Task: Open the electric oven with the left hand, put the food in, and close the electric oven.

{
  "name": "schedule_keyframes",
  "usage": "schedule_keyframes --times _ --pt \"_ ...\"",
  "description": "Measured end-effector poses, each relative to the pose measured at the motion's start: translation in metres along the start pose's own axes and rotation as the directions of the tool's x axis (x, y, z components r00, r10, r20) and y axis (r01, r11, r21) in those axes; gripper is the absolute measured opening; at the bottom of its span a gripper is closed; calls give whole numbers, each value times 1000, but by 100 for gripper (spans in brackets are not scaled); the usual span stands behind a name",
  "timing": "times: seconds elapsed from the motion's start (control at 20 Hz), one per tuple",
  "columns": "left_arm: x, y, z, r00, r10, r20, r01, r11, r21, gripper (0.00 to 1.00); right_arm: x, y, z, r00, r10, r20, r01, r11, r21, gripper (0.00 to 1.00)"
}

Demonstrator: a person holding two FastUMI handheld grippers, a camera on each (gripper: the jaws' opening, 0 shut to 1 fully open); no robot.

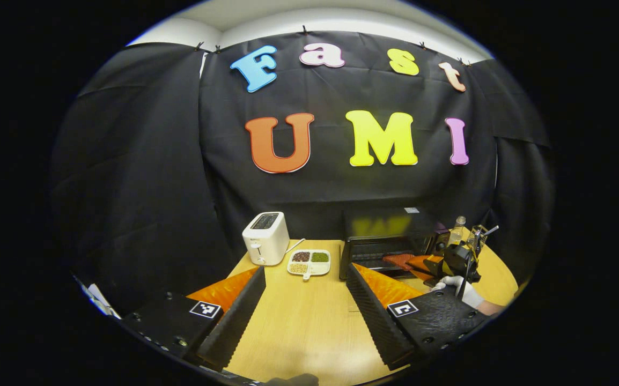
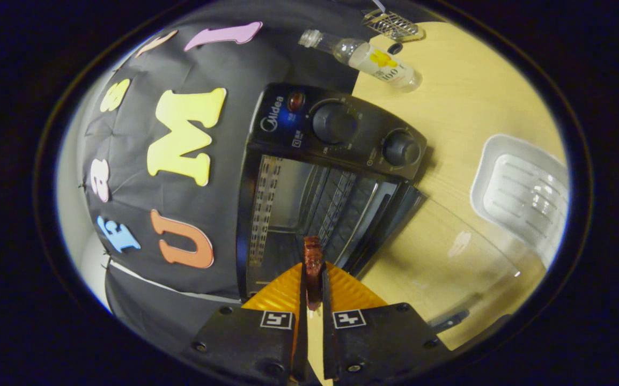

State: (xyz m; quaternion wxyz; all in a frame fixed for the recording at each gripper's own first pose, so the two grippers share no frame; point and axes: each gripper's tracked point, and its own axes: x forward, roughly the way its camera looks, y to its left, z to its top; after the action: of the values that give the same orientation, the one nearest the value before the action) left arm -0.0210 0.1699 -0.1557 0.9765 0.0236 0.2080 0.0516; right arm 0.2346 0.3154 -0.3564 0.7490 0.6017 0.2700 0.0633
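With the black electric oven [image 2: 309,182] already open, my right claw [image 2: 314,279] pinched the reddish-brown food slab [image 2: 312,262] before its cavity, my left claw [image 1: 305,289] spread wide; insertion and closing remained.

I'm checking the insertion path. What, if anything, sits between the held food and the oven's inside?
Nothing visible. The right gripper holds the food right at the electric oven mouth; the glass door is swung open, the rack bare.
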Motion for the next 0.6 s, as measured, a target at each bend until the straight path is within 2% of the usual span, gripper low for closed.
schedule_keyframes --times 0.4,0.6 --pt "12 8 -24 998 35 -57 -35 999 9 97 65 2 16 997 -23 77 29 997 -73 14" --pt "16 3 -22 998 28 -61 -29 1000 -1 97 69 -5 16 994 -52 97 67 986 -153 16"
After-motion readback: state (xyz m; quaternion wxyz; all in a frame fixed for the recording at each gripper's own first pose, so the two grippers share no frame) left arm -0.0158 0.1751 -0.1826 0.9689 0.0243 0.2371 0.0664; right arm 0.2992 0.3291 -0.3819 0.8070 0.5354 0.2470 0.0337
